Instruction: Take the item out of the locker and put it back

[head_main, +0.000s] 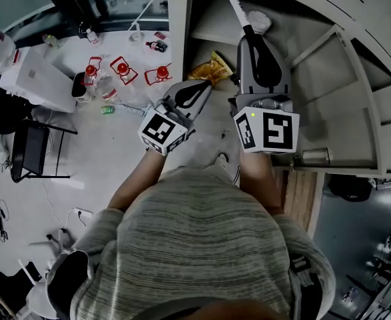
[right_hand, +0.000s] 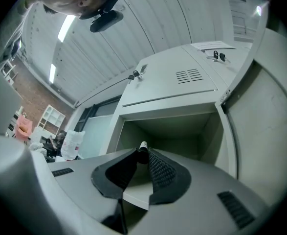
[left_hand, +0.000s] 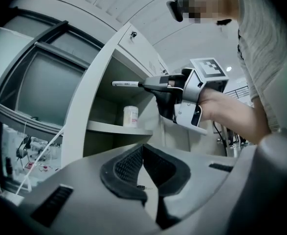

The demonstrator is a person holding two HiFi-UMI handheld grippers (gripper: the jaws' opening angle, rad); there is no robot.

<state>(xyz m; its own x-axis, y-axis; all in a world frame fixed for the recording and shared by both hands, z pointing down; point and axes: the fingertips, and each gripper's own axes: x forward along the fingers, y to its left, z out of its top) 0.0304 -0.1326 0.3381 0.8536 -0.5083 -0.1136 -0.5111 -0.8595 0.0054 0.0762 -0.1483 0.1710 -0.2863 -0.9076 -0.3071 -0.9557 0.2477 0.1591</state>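
My right gripper (head_main: 250,40) is shut on a white marker pen with a dark end (head_main: 235,5). It holds the pen up at the mouth of an open locker compartment (right_hand: 167,131), and the pen points into it. From the left gripper view the pen (left_hand: 126,83) sticks out level from the right gripper (left_hand: 150,83), above a shelf (left_hand: 114,127). In the right gripper view the pen's end (right_hand: 143,147) shows between the pads. My left gripper (head_main: 205,89) hangs lower and to the left, shut with nothing between its pads (left_hand: 128,165).
A small white round jar (left_hand: 130,115) stands on the locker shelf, also seen from above (head_main: 258,22). A yellow snack bag (head_main: 212,65) lies below the left gripper. The locker door (right_hand: 275,106) stands open at right. A table with red items (head_main: 122,69) and a chair (head_main: 32,152) are at left.
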